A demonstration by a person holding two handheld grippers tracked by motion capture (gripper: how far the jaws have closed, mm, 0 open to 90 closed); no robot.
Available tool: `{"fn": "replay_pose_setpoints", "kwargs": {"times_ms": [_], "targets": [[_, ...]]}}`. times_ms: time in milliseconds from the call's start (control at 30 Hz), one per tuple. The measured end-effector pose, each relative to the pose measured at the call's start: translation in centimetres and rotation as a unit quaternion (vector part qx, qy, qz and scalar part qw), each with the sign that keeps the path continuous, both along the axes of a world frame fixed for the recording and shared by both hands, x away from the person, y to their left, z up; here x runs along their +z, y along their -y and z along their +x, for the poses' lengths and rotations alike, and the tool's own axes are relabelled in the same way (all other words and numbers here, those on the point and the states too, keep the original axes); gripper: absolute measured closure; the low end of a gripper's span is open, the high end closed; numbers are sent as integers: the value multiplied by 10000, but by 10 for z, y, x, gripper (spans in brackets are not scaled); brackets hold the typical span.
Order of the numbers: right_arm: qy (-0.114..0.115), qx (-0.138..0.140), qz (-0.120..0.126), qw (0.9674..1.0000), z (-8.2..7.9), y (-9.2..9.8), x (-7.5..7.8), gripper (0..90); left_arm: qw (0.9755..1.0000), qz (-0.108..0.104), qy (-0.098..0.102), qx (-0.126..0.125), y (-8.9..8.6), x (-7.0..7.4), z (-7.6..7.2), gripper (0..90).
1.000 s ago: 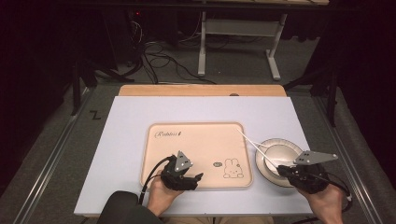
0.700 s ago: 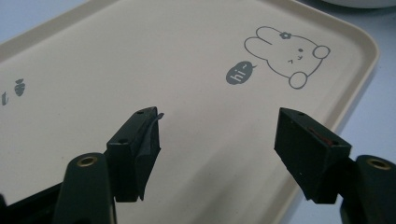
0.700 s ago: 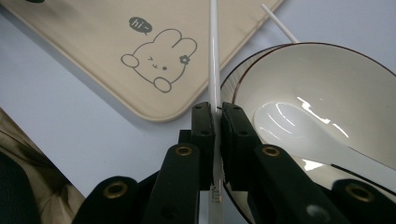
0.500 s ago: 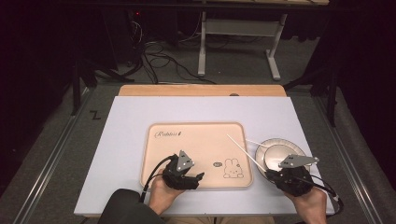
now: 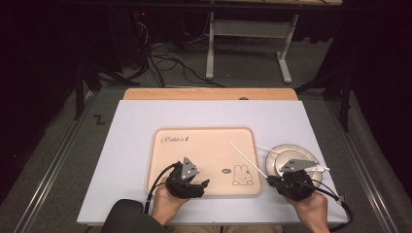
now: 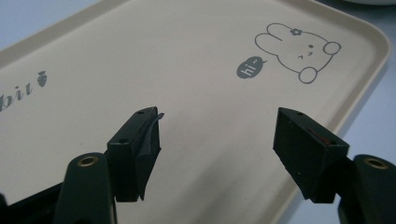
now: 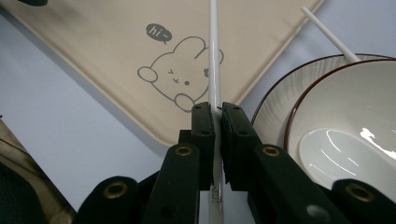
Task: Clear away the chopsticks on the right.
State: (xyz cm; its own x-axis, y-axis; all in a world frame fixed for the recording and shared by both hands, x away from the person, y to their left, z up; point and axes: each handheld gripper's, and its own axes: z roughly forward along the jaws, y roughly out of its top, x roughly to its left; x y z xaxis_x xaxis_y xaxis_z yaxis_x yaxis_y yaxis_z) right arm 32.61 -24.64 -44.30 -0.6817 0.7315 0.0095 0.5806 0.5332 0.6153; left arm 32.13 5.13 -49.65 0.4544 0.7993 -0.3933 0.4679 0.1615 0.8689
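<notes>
Right hand-held gripper (image 7: 217,116) clamped on a white chopstick (image 7: 214,60) over the tray (image 5: 204,187) corner; the thin stick may pivot or slip. Left hand-held gripper (image 6: 217,140) apart, empty.

I see the tray (image 5: 204,145) lying in the middle of the mat (image 5: 145,121), with the bowl (image 5: 291,155) just beside its right edge. My left gripper (image 5: 201,184) sits over the tray's near left part. My right gripper (image 5: 272,180) is at the tray's near right corner, before the bowl, clamped on one chopstick (image 5: 245,158) that slants over the tray. A second chopstick (image 7: 329,35) rests on the bowl's rim, toward the tray.
</notes>
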Motion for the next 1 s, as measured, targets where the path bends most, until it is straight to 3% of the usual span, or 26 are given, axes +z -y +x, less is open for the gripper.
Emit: {"fn": "replay_pose_setpoints", "kwargs": {"times_ms": [433, 733, 1000], "targets": [[-30, 72, -7, 10000, 11, -11, -6, 854, 9998, -18, -2, 222, -11, 0, -5, 322], [1, 70, 19, 10000, 3, -19, -4, 854, 9999, -89, -10, 108, -7, 2, -1, 323], [57, -71, -101, 9999, -10, -19, -7, 854, 9999, -137, 74, 19, 0, 6, 8, 325]]}}
